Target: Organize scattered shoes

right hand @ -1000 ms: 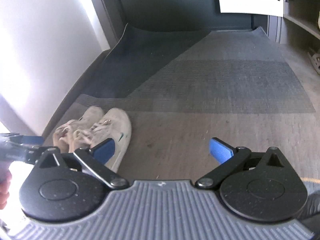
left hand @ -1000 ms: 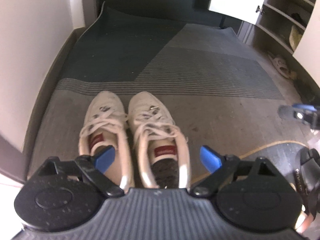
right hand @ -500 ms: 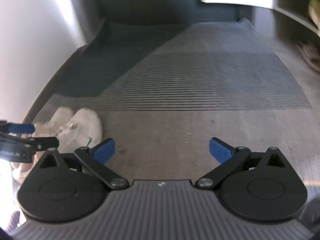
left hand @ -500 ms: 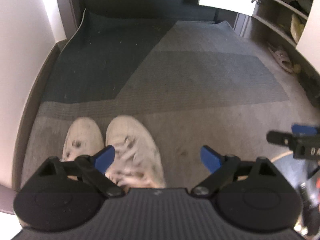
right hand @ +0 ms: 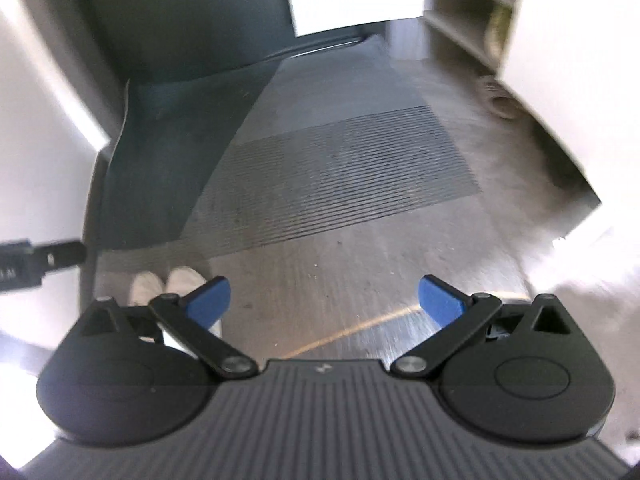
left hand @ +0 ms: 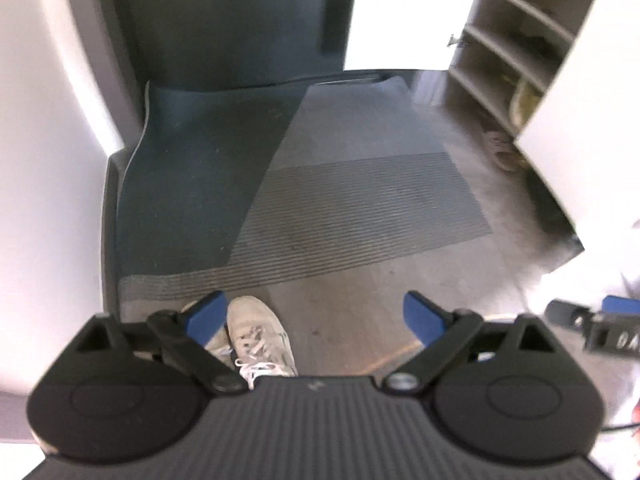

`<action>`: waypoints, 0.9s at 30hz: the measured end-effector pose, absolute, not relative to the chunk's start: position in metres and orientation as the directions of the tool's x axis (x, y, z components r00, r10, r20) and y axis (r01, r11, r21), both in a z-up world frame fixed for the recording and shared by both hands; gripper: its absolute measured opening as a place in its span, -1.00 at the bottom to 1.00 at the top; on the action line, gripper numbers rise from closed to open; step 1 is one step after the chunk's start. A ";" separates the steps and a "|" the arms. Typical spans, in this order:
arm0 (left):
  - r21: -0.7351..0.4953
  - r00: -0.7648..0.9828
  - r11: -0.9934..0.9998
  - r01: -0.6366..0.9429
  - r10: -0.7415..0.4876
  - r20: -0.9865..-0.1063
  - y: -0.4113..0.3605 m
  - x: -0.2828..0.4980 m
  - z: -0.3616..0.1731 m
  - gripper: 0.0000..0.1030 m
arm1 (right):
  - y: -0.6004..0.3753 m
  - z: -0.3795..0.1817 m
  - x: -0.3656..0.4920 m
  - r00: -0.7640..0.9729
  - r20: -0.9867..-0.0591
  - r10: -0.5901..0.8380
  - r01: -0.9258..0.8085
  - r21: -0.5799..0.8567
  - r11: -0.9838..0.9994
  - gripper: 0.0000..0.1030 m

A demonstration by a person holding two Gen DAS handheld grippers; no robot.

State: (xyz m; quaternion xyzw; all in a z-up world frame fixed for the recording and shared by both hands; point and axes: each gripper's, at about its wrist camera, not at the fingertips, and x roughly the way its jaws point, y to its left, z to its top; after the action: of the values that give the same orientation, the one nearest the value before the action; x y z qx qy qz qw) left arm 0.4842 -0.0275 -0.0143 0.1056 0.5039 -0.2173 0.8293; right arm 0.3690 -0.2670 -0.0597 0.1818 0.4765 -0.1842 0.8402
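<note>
A pair of white lace-up sneakers [left hand: 260,334] stands side by side on the grey mat, toes pointing away; the same sneakers [right hand: 168,286] show small at lower left in the right wrist view. My left gripper [left hand: 316,316] hangs open above them, empty, its left finger covering one shoe. Over bare mat to their right my right gripper [right hand: 324,300] is open and empty too. A pale sandal [left hand: 502,150] lies on the floor by the shoe cabinet [left hand: 508,40]; this sandal [right hand: 500,100] is blurred in the right wrist view.
A ribbed grey and dark floor mat [left hand: 352,200] covers the entry. White wall [left hand: 40,160] bounds the left side, a dark door [left hand: 240,20] the far end. An open white cabinet door [left hand: 592,100] juts out at right. The cabinet's shelves hold a yellowish shoe [left hand: 524,98].
Both grippers have risen and pulled back from the sneakers, which now look smaller and lower in frame. The view has tilted up, showing the door and cabinet shelves. Both grippers stayed open.
</note>
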 end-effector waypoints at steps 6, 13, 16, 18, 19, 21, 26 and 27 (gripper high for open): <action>-0.040 0.326 0.809 0.587 -0.282 -0.902 -0.039 0.517 0.091 0.89 | -0.273 0.085 0.350 0.433 -0.860 -0.270 0.698 0.130 0.704 1.00; -0.034 0.315 0.771 0.636 -0.300 -0.900 -0.111 0.572 0.171 0.89 | -0.313 0.192 0.350 0.451 -0.807 -0.382 0.819 0.203 0.537 1.00; -0.058 0.246 0.734 0.677 -0.300 -0.922 -0.159 0.599 0.191 0.89 | -0.344 0.204 0.351 0.413 -0.821 -0.394 0.866 0.220 0.450 1.00; -0.036 0.245 0.686 0.726 -0.307 -0.920 -0.193 0.612 0.211 0.89 | -0.373 0.201 0.347 0.371 -0.842 -0.393 0.904 0.231 0.359 1.00; -0.013 0.256 0.651 0.759 -0.316 -0.913 -0.211 0.617 0.220 0.89 | -0.386 0.197 0.346 0.350 -0.850 -0.394 0.919 0.230 0.321 1.00; 0.039 0.282 0.574 0.818 -0.340 -0.897 -0.241 0.621 0.231 0.91 | -0.411 0.181 0.346 0.312 -0.861 -0.403 0.941 0.222 0.254 1.00; 0.127 0.259 0.361 0.924 -0.346 -0.902 -0.343 0.627 0.241 0.91 | -0.470 0.151 0.357 0.202 -0.870 -0.451 0.979 0.165 0.121 1.00; 0.117 0.232 0.321 0.940 -0.347 -0.909 -0.365 0.628 0.243 0.91 | -0.485 0.147 0.359 0.166 -0.877 -0.452 0.986 0.156 0.061 1.00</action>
State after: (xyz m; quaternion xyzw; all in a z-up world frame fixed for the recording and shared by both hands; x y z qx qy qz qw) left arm 0.6281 -0.3651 0.2425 0.3570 0.4147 -0.4604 0.6990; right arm 0.3588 -0.4849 0.1473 0.4033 0.3313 -0.5541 0.6485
